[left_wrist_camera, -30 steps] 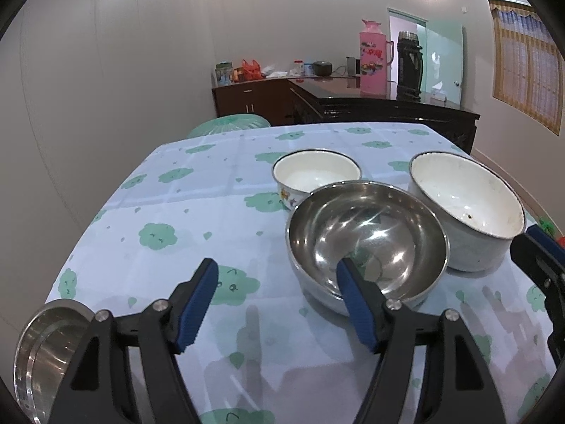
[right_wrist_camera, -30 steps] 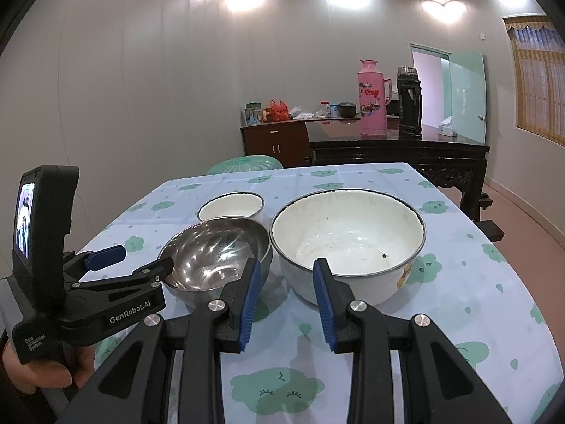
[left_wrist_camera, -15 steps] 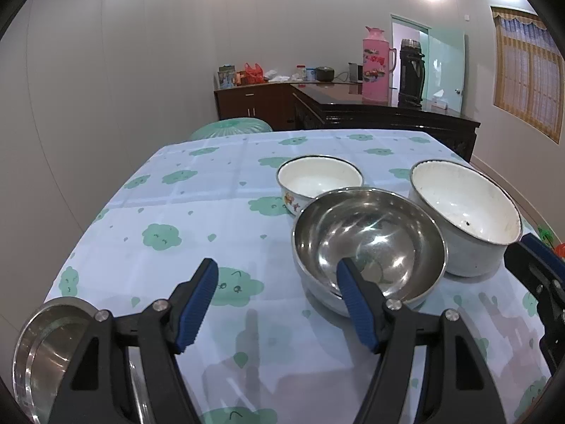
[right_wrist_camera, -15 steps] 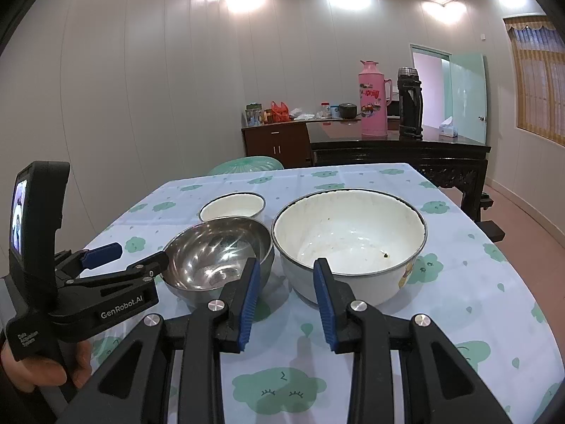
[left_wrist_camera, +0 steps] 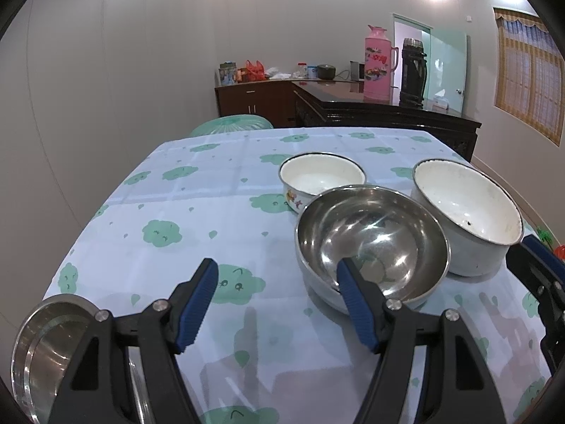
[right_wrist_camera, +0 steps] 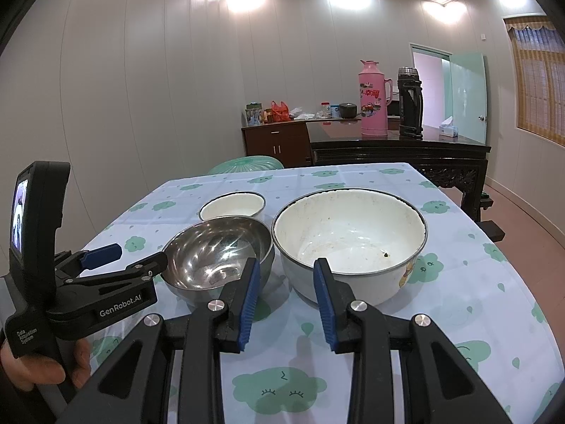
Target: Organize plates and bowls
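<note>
Left gripper (right_wrist_camera: 109, 259): black frame, blue ribbed finger pads (left_wrist_camera: 197, 304), silver screws, white "GenRobot.AI" lettering, small rear screen.

Left gripper (left_wrist_camera: 277, 282) has backed off slightly toward 6 o'clock from the steel bowl (left_wrist_camera: 372, 243); nothing on the table displaced.

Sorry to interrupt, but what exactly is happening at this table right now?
A person holds a gripper in each hand over a table of bowls to be organized. The left gripper and right gripper are both open and empty. The steel bowl, large white bowl and small white bowl sit untouched.
</note>
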`<state>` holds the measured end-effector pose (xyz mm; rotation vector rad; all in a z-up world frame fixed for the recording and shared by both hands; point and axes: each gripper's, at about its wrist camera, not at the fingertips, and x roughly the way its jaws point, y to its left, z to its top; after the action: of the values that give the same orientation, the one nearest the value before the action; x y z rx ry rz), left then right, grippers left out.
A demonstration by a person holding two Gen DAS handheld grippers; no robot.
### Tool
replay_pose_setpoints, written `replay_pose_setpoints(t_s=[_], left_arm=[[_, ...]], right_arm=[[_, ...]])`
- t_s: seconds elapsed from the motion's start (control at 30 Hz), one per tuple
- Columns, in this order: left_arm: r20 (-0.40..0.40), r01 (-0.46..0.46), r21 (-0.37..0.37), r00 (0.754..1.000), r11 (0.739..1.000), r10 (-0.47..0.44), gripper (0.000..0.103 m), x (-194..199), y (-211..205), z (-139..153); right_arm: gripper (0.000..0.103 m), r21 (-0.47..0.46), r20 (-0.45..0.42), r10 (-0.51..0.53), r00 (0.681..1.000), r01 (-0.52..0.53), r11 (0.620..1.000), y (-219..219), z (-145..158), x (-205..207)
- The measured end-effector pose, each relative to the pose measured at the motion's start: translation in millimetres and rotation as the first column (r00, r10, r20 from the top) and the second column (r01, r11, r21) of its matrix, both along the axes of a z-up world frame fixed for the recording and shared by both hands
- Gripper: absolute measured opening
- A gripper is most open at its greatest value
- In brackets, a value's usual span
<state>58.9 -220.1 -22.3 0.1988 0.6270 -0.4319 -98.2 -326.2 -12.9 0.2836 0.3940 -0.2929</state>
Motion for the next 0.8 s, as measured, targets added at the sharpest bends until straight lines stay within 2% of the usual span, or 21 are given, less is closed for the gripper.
replay_pose_setpoints(t_s=[0.6,0.8], left_arm=[[-0.034,-0.038,-0.014,0.999,0.999,0.038,0.071,9,10,-1],[-0.040,-0.025,-0.025,0.999,0.999,0.024,0.071,9,10,0]], right_arm=[[0.034,-0.001,0.016,-0.009,1.000,0.009,1.000,-1,0,-2],[0.034,0.016,0.025,0.003,1.000,-0.003,1.000,-2,0,-2]])
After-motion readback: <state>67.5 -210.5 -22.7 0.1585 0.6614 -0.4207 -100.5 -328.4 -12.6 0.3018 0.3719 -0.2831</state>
